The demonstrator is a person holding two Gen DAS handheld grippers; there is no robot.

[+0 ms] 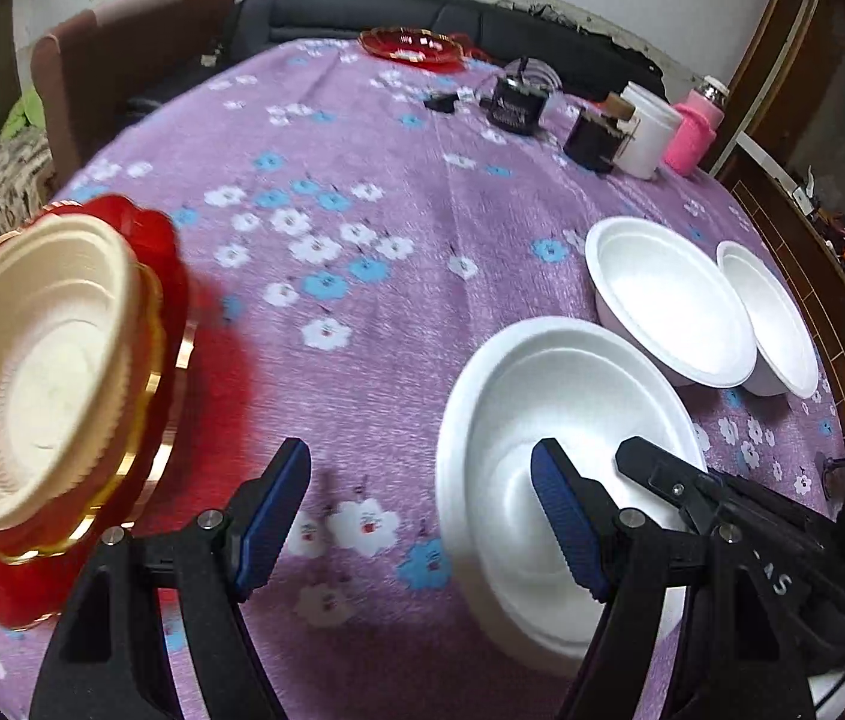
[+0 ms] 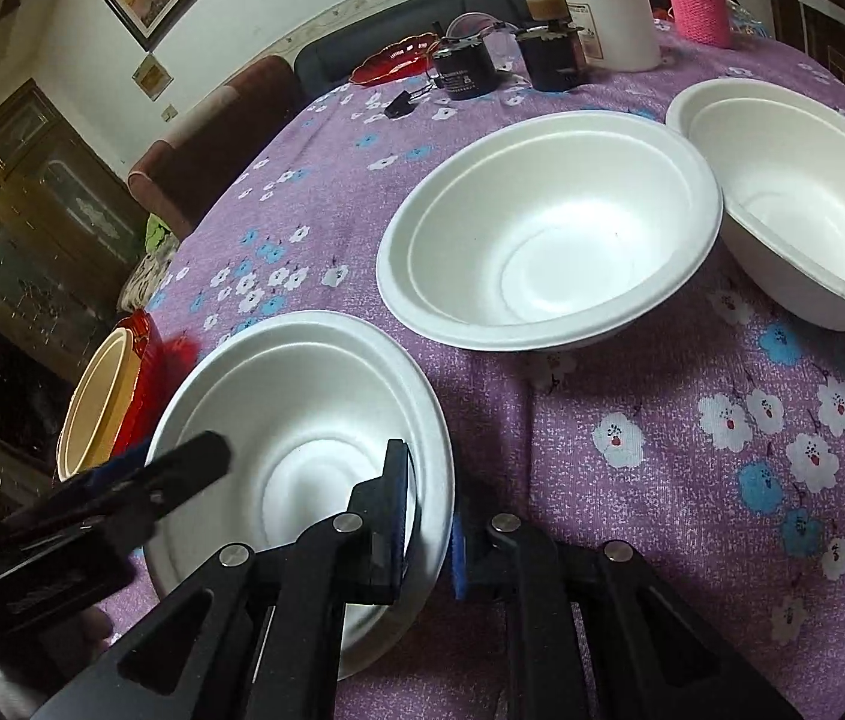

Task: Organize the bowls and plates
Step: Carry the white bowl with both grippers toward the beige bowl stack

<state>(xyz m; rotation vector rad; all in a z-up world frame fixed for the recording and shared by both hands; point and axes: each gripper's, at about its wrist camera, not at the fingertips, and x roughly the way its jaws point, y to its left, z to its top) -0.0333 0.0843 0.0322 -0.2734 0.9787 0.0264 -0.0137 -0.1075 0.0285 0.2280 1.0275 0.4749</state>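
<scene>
white letters "S V" on black tongs body point(image 1: 782, 582), jar labels illegible

three white bowls point(image 2: 548, 228) upright (one gripped), cream bowl point(image 1: 32, 372) on red plate point(image 1: 182, 300)

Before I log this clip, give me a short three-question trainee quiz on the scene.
1. True or false: the right hand-held gripper is clamped on the rim of the nearest white bowl.
2. How many white foam bowls are on the table? A) two B) three C) four
3. Fill in: the cream bowl sits on a ____ plate.

Key: 1 true. 2 B: the nearest, the middle bowl and the far bowl. 3 red. The left hand-held gripper is open, holding nothing.
</scene>
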